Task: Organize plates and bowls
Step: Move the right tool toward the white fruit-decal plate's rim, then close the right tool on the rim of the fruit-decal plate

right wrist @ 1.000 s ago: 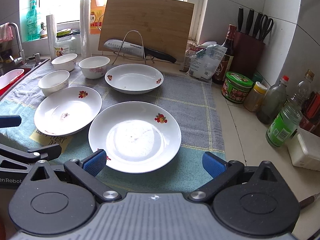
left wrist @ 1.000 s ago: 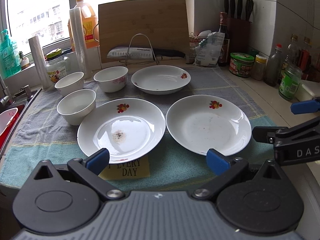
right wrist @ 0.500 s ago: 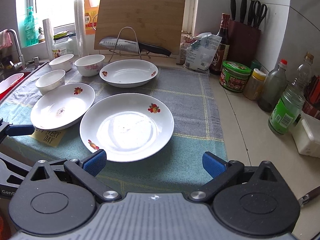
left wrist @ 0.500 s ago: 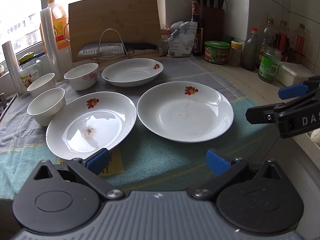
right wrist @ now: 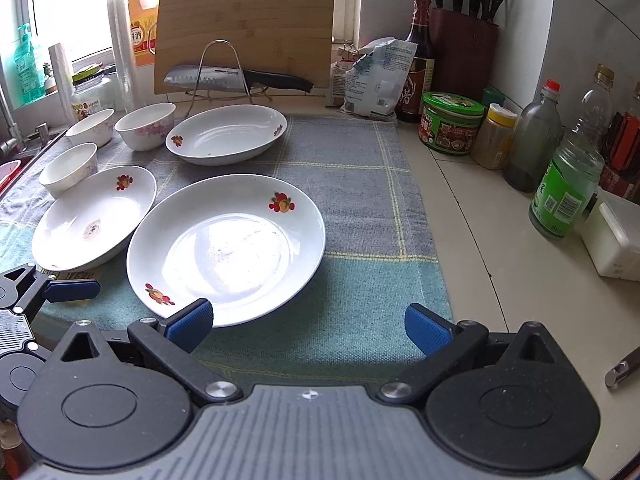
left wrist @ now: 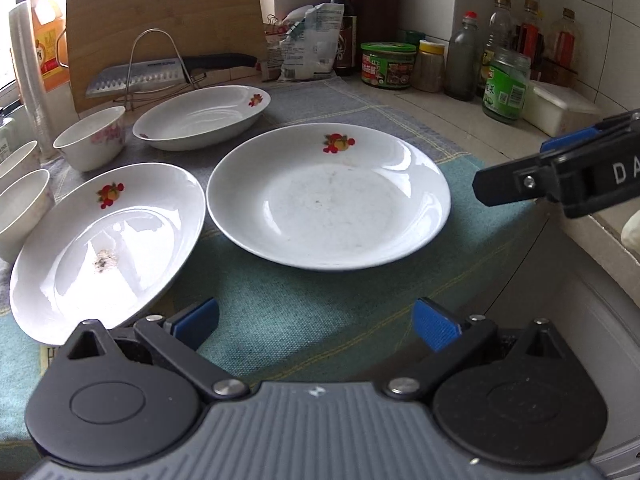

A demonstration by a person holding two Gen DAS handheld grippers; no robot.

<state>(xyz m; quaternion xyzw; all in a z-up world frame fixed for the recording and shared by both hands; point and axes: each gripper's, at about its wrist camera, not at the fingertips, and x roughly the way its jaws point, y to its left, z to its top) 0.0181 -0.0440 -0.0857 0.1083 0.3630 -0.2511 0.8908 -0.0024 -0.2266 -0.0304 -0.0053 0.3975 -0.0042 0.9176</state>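
Three white plates with fruit prints lie on a cloth mat: a near right plate (left wrist: 328, 196) (right wrist: 226, 246), a near left plate (left wrist: 104, 248) (right wrist: 94, 216) with a dried stain, and a far plate (left wrist: 202, 116) (right wrist: 227, 133). Three white bowls (right wrist: 146, 125) (right wrist: 90, 127) (right wrist: 69, 168) stand left of them. My left gripper (left wrist: 316, 322) is open and empty, just short of the near plates. My right gripper (right wrist: 308, 322) is open and empty too, its left finger over the near right plate's front rim. The right gripper (left wrist: 560, 168) shows at the left wrist view's right edge.
A cutting board (right wrist: 244, 28) and a knife (right wrist: 236, 78) on a wire rack stand behind the plates. Jars and bottles (right wrist: 450, 128) (right wrist: 566, 192) line the right counter by a knife block (right wrist: 464, 48). A sink (right wrist: 10, 168) lies at the left.
Both grippers have moved forward and lower toward the near plates, and the left view has swung rightward. The dishes have not moved.
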